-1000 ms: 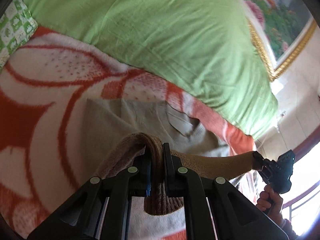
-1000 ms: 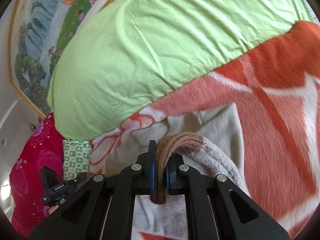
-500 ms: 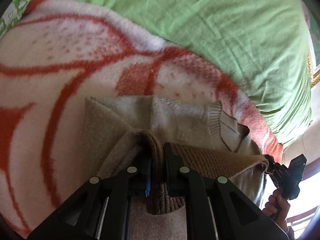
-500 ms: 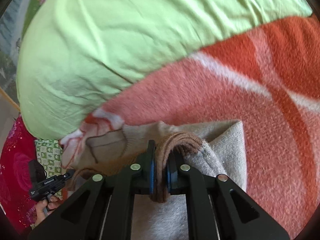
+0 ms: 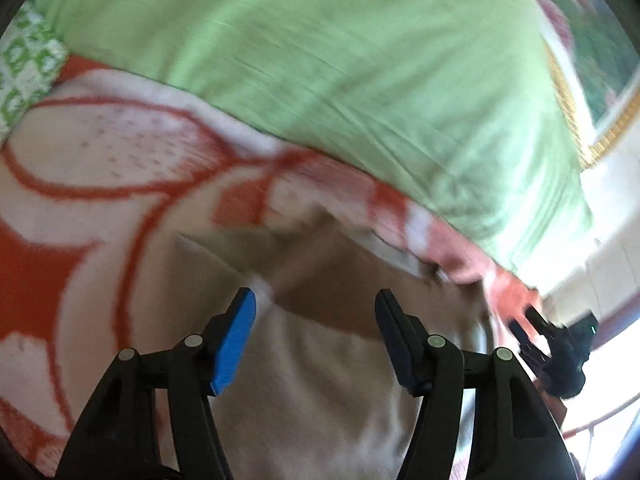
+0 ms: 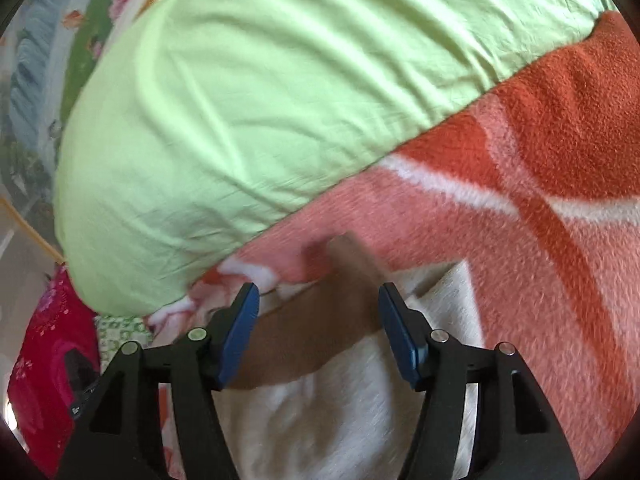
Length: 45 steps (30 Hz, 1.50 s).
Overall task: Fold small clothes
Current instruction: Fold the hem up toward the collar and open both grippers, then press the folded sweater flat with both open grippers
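I have the left hand-held gripper [image 5: 316, 312] with its jaws opening, blue pads standing wide apart and nothing pinched between them; the beige knit sweater [image 5: 320, 380] lies below and beyond the fingertips on the orange-and-white blanket [image 5: 80, 200] of the bed. A brown ribbed hem [image 5: 332, 296] of the sweater shows between the pads, at about 12 o'clock from them, though blur keeps me from reading its edges. My right hand-held gripper [image 6: 319, 308] is opening too, pads clear of the cloth, with the same brown hem [image 6: 304, 336] lying folded over the pale knit [image 6: 352, 408] just ahead. A green quilt [image 6: 260, 100] fills the view from 10 to 2 o'clock. In the left view I see the other gripper [image 5: 560, 344] at 4 o'clock, near the sweater's far edge.
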Motion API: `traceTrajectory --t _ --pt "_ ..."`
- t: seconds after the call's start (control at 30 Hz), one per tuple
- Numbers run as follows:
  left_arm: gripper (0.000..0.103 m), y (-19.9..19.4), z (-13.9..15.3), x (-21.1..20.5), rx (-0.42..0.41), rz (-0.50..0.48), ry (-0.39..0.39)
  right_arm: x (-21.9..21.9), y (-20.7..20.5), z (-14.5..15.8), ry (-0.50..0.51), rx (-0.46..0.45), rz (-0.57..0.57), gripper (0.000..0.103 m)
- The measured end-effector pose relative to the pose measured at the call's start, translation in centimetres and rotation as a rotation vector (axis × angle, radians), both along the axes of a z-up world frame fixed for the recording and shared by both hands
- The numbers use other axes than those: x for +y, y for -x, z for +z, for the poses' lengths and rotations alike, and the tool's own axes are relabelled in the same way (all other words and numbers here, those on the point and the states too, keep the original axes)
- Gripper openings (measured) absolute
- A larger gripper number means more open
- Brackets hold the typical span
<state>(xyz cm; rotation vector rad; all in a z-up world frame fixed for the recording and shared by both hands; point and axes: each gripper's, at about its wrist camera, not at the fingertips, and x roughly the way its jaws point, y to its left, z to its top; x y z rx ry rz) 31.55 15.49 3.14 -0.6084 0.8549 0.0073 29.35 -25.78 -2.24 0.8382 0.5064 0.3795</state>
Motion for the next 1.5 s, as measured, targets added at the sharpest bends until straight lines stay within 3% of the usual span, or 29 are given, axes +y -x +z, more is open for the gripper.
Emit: traceTrajectory --t 0.13,0.27,0.37,0.47,0.6,0.73,0.83,0.87,0.93,1.0,1.03,1.07,1.13,1.23,1.5 --pt "0.067 0.6 -2.4 -6.2 0.026 -0.208 0.025 4.9 1.5 0.2 0.119 -0.033 0.153 0.063" --pt "0.067 0.4 -5.3 -10.8 0.067 -0.347 -0.052 10.8 1.6 -0.9 0.283 -0.039 0.404 0.063" --pt "0.067 -0.8 -6.9 -10.4 0.071 -0.339 -0.118 13.0 0.4 -1.9 0.426 -0.03 0.482 0.063" --pt "0.065 -2.6 -7.7 -7.2 0.061 -0.278 -0.125 12.0 -2.1 -2.7 0.483 -0.004 0.428 0.063" --pt "0.062 -4.0 -6.8 -2.5 0.034 -0.161 -0.13 7.2 -4.5 -2.5 0.346 -0.011 0.302 0.061" --pt "0.059 -3.6 -6.6 1.7 0.001 -0.018 -0.07 2.3 -4.1 -3.2 0.162 -0.02 0.135 0.061" --pt "0.052 -3.1 -7.8 3.9 -0.019 0.041 0.065 -0.4 -3.6 -4.8 -0.019 -0.009 0.089 0.06" --pt "0.047 -3.1 -8.0 3.9 -0.008 0.049 0.064 -1.1 -3.4 -5.1 -0.069 -0.01 0.068 0.06" --pt "0.046 -3.2 -8.4 3.8 -0.004 0.058 0.049 -2.3 -2.9 -6.0 -0.193 -0.004 0.029 0.06" --pt "0.046 -3.4 -8.5 3.7 0.007 0.06 0.041 -3.2 -2.8 -6.9 -0.249 0.04 -0.019 0.058" --pt "0.046 -3.5 -8.5 3.7 0.014 0.062 0.043 -3.1 -3.0 -7.0 -0.264 0.069 -0.034 0.05" --pt "0.047 -3.6 -8.4 3.6 0.026 0.062 0.047 -3.1 -3.0 -7.1 -0.266 0.103 -0.049 0.042" --pt "0.048 -3.1 -8.0 3.2 0.048 0.057 0.028 -3.2 -2.5 -5.9 -0.224 0.124 -0.075 0.041" --pt "0.052 -1.5 -7.3 2.4 0.078 0.034 -0.043 -2.9 -0.7 -3.9 -0.051 0.187 -0.124 0.045" --pt "0.066 6.5 -6.0 -0.6 0.105 0.033 -0.081 0.6 7.5 -1.6 0.124 0.136 -0.044 0.054"
